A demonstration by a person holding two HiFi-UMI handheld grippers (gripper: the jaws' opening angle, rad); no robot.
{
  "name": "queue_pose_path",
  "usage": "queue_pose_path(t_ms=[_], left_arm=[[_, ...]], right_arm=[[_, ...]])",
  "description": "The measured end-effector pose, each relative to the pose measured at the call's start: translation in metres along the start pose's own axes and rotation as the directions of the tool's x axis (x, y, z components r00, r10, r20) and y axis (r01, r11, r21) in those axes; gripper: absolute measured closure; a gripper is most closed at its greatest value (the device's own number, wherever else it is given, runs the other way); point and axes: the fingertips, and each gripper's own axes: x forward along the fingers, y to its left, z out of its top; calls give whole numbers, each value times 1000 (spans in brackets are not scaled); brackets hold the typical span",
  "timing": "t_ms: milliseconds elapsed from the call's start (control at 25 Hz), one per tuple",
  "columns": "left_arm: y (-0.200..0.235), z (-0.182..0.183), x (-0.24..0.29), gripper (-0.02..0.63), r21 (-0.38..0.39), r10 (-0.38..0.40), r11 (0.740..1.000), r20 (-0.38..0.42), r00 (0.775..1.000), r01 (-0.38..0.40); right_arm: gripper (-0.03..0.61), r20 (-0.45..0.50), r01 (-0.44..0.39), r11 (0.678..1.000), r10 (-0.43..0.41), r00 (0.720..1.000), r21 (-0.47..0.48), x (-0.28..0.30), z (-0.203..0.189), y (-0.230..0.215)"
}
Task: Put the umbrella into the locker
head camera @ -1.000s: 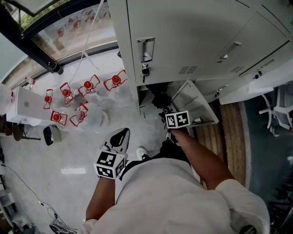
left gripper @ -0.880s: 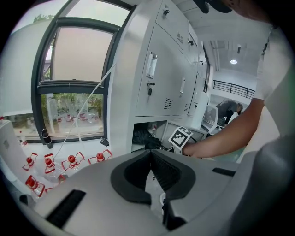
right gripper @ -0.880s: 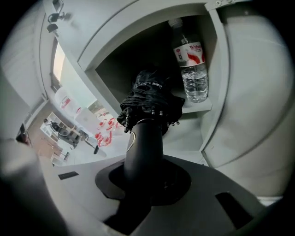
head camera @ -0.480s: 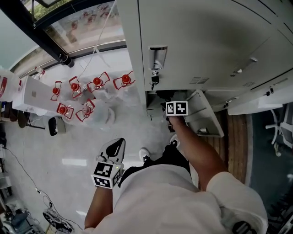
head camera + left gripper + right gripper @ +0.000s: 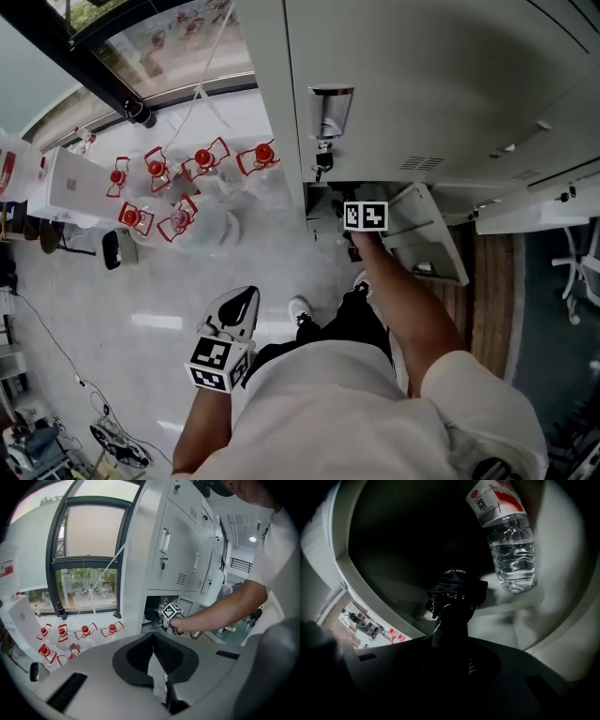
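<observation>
while the right gripper reaches into the locker, the umbrella sits inside it

as counted across the views, there are two grippers, one umbrella, one water bottle and six red-capped jugs. the right gripper [image 5: 447, 653] is inside the open compartment of the locker [image 5: 422, 84], and its jaws have just been opening. the umbrella [image 5: 457, 590] stands between them, though the pads no longer seem to press on it (that view is very dark). the left gripper [image 5: 151, 639] hangs low at the lower left of the head view, its jaws pressed together at the tips with nothing between them.

the water bottle [image 5: 511, 550] fills the upper right of the right gripper view, near the umbrella but apart from it. the compartment's door [image 5: 427, 234] swings out at centre right of the head view, beside the person's outstretched arm [image 5: 403, 300]. the jugs [image 5: 203, 157] cluster on the floor at the upper left, below a window [image 5: 89, 581].

the umbrella is black, folded and bunched, with a rounded stem. the bottle is clear ribbed plastic with a red and white label. the locker is smooth grey metal, and the floor is pale and glossy.
</observation>
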Motion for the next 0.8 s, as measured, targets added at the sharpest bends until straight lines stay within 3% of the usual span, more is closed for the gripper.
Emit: queue_pose_path(t_ms=[120,240,600,800], left_arm=[[-6,-7,6,598,-1,-17,1000,-21,1000,17],[-10,-6,10,598,7,-32,999,-25,999,33],[-28,3,21,598,40,-87,995,-6,996,87],[-38,2,24,598,47,-102,994,-14,995,103]], right_arm=[[376,-1,1,999,-1,1000,-41,-3,-5,-1],[352,8,20,1000,-20,1000,-12,-16,-14,-4],[351,76,93,981,-81,994,-171,-62,-46,2],[368,91,106,980,-91,992,-169,-64,-43,-1]])
